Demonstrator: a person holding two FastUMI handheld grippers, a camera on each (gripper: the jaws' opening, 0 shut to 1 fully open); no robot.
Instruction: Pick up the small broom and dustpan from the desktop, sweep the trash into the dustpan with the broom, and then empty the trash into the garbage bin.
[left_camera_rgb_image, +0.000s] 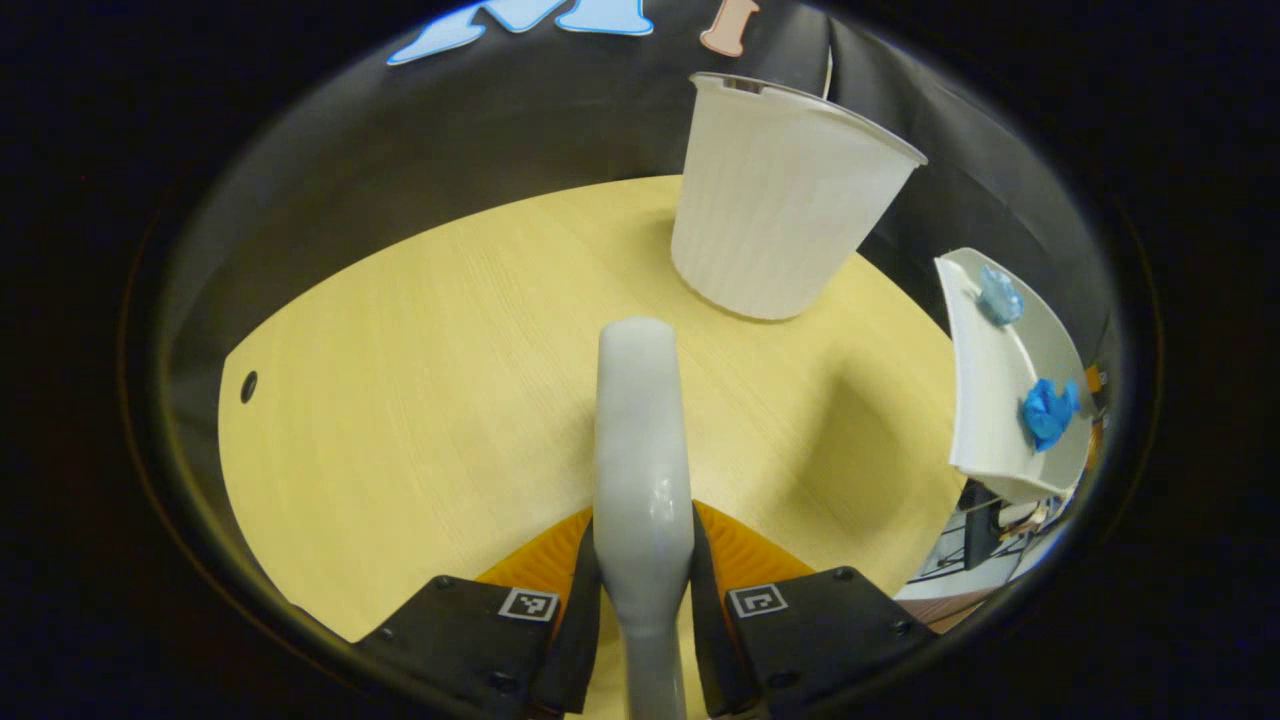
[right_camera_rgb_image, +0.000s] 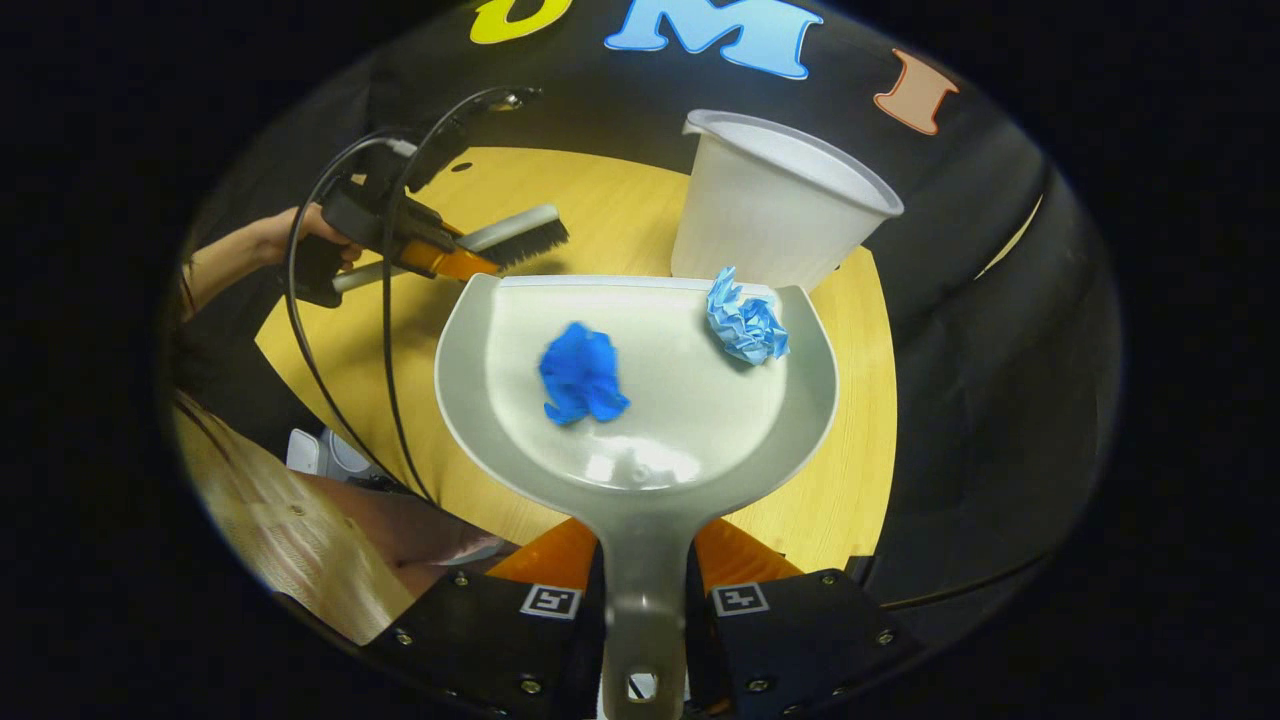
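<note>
Left gripper (left_camera_rgb_image: 645, 590): clamping both fingers on the broom (left_camera_rgb_image: 640, 440), whose handle is pointing straight ahead over the desktop (left_camera_rgb_image: 400, 400).
Right gripper (right_camera_rgb_image: 645, 600): squeezing the dustpan (right_camera_rgb_image: 640, 440) handle, pan lying level ahead.
Trash: dark blue wad (right_camera_rgb_image: 582, 375) sitting mid-pan, pale blue wad (right_camera_rgb_image: 745, 320) resting at the far lip.
Garbage bin (right_camera_rgb_image: 770, 215): standing upright just beyond the pan.

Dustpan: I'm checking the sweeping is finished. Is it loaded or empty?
Loaded. The dustpan, held by the right hand-held gripper, carries two crumpled blue wads, not yet tipped into the bin.
</note>
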